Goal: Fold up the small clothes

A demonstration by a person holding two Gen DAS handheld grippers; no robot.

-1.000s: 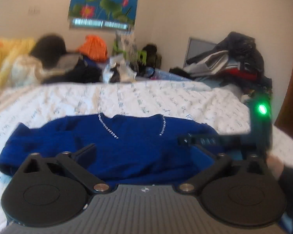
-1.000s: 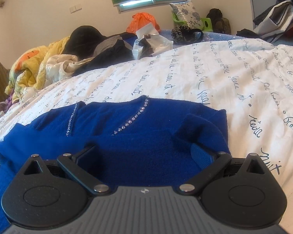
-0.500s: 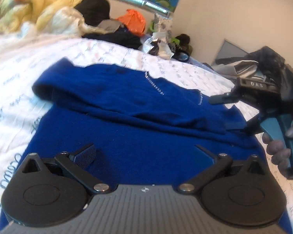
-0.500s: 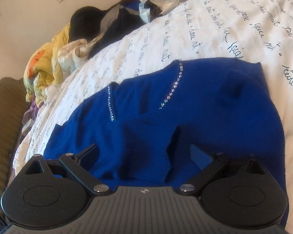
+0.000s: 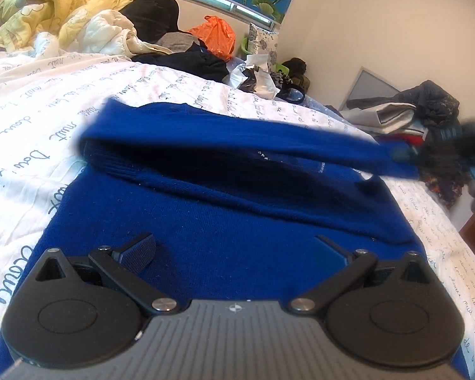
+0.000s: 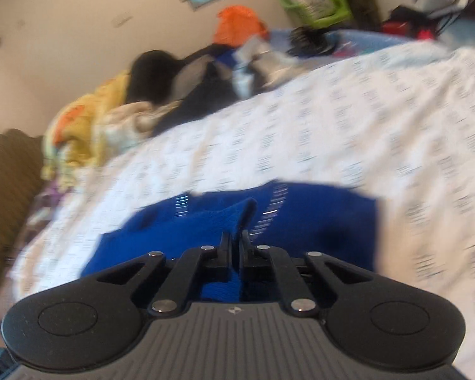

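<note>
**Blue sweater pinched and lifted at one edge**

Lying on the bed (image 5: 22, 133), on a white sheet printed with script: a blue sweater (image 5: 224, 221), spread flat at its near part, with a fold of it raised off the sheet toward the right in the left wrist view. Right gripper (image 6: 236, 242) clenched on that fold, jaws pressed together with blue knit between them and running back through the gap. Seen in the left wrist view as a blurred dark shape at the right edge, at the end of the taut raised strip. Left gripper (image 5: 234, 248) released, jaws spread wide, low over the flat part of the sweater, nothing between them. Beyond the sweater, at the far side of the bed: a yellow quilt (image 5: 47, 3), dark clothes and an orange bag (image 5: 217, 33) near the wall.
</note>
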